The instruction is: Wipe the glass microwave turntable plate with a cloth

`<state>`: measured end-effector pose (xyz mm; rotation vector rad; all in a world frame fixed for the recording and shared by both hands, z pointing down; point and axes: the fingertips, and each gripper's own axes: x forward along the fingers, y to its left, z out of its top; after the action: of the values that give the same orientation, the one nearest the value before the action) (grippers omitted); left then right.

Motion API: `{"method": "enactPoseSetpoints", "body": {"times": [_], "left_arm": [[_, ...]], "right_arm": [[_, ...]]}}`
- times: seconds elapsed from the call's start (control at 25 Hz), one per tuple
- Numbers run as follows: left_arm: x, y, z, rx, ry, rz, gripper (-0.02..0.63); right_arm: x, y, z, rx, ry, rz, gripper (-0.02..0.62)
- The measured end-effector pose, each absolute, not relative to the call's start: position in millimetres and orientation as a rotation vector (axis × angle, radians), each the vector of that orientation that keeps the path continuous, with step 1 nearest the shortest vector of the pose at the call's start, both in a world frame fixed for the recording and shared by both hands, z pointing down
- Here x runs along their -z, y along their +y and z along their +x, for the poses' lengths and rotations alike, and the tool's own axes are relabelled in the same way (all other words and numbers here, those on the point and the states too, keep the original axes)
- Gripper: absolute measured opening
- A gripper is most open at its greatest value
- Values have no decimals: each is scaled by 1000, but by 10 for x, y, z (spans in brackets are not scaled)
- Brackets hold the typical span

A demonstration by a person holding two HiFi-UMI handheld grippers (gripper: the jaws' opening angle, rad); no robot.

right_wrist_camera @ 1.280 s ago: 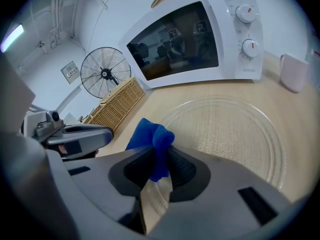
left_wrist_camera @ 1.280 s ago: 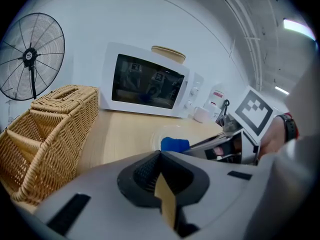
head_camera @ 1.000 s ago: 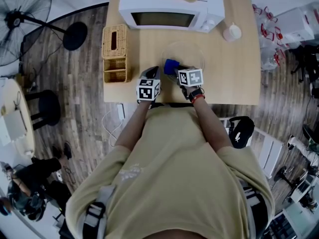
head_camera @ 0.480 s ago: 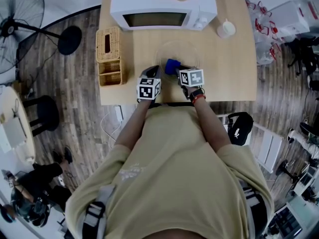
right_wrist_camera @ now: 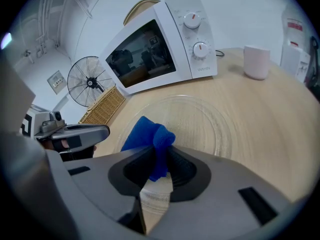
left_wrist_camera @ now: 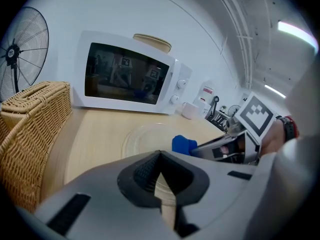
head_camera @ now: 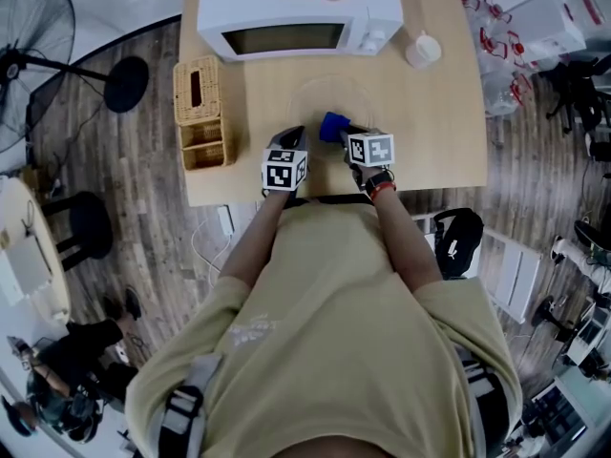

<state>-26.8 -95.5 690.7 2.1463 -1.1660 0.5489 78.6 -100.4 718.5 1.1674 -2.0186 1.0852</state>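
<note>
A: Where is the round clear glass turntable plate?

B: It lies flat on the light wooden table, in front of the white microwave oven and apart from it. A woven wicker tissue box stands to its left, and a small white cup is off to the right of the microwave.

A: And the crumpled blue cloth?

B: The right gripper has it clenched between its jaws. A bunched fold sticks out past the tips, over the near part of the plate. I cannot tell whether the cloth presses on the glass.

A: What about the left gripper?

B: Its jaws are closed together with nothing between them. It sits just beside the right one, at the plate's near left edge, tips pointing toward the microwave.

A: Do the two grippers touch?

B: No, a small gap shows between them.
</note>
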Motion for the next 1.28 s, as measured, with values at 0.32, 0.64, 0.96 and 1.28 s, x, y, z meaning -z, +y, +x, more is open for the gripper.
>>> {"method": "enactPoseSetpoints", "body": {"times": [0.32, 0.64, 0.96, 1.28], "left_arm": [[-6927, -961, -99, -554, -1126, 2164, 17], [-6946, -956, 33, -561, -1095, 2178, 16], [-6956, -933, 120, -567, -1083, 2186, 16], [-6939, -901, 111, -566, -1089, 2181, 17]], "right_arm": [[-7178, -977, 1043, -1111, -2000, 1227, 95], [-7188, -950, 1341, -1114, -1951, 1303, 95], [-7180, -925, 1607, -1086, -1899, 1387, 95], [-7171, -905, 1658, -1096, -1894, 1420, 95]]}}
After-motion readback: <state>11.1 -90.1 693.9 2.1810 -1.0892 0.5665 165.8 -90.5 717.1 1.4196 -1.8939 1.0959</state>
